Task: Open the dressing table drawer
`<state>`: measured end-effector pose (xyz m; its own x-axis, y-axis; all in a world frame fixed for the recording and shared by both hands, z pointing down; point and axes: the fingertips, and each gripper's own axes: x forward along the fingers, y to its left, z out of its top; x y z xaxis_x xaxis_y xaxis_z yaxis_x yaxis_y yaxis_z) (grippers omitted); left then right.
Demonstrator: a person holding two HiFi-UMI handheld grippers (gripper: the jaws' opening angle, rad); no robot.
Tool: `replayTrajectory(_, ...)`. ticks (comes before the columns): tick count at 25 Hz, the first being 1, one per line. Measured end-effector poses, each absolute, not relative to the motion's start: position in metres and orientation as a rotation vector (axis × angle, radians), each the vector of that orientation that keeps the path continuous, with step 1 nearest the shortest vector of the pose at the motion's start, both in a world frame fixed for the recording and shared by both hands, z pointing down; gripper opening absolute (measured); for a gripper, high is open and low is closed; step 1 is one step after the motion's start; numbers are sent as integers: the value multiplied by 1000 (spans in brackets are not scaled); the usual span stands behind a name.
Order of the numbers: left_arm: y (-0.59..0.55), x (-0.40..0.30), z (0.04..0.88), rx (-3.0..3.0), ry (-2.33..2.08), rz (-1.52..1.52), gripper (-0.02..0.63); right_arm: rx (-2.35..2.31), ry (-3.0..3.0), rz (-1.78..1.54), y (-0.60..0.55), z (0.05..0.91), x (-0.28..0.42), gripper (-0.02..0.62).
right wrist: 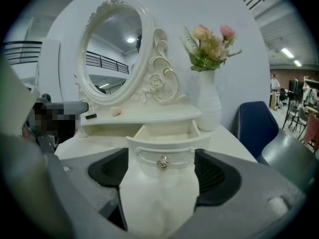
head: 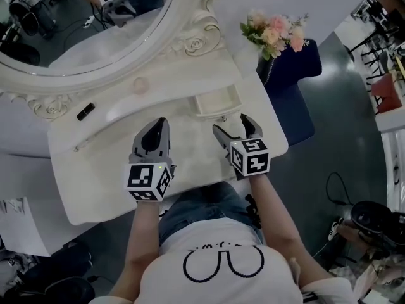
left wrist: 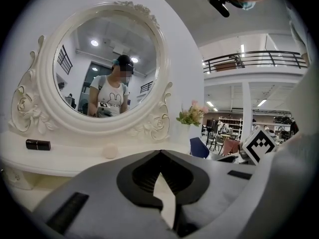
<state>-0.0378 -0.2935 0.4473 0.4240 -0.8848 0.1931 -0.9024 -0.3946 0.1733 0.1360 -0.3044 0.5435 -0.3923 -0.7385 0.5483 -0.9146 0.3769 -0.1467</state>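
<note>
The white dressing table [head: 95, 176] fills the middle of the head view. Its small drawer [head: 217, 100] stands pulled out from under the shelf, and its inside shows bare. My right gripper [head: 231, 124] is open just in front of the drawer. In the right gripper view the drawer front [right wrist: 164, 151] and its metal knob [right wrist: 163, 162] sit between the spread jaws of the right gripper [right wrist: 161, 154], and nothing is gripped. To its left, my left gripper [head: 159, 124] hovers over the tabletop, shut and empty; in its own view the left gripper [left wrist: 160, 156] has its tips together.
An oval mirror [head: 82, 24] in a carved frame rises at the back. A white vase of flowers [head: 273, 33] stands at the table's right end, a blue chair [head: 291, 87] beside it. A black lipstick [head: 85, 111] and a small pink ball [head: 140, 85] lie on the shelf.
</note>
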Motion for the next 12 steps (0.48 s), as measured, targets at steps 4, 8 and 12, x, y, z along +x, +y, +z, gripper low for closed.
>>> replayTrajectory(4, -291, -31, 437, 2447, -1546, 95, -2, 1405, -2268, 556, -288, 517, 139, 402)
replayTrajectory(8, -290, -23, 423, 2466, -1549, 85, -2, 1471, -2368, 504, -278, 473, 151, 161)
replayTrajectory(12, -284, -18, 406, 2480, -1566, 88, -2, 1522, -2473, 426, -269, 426, 158, 2)
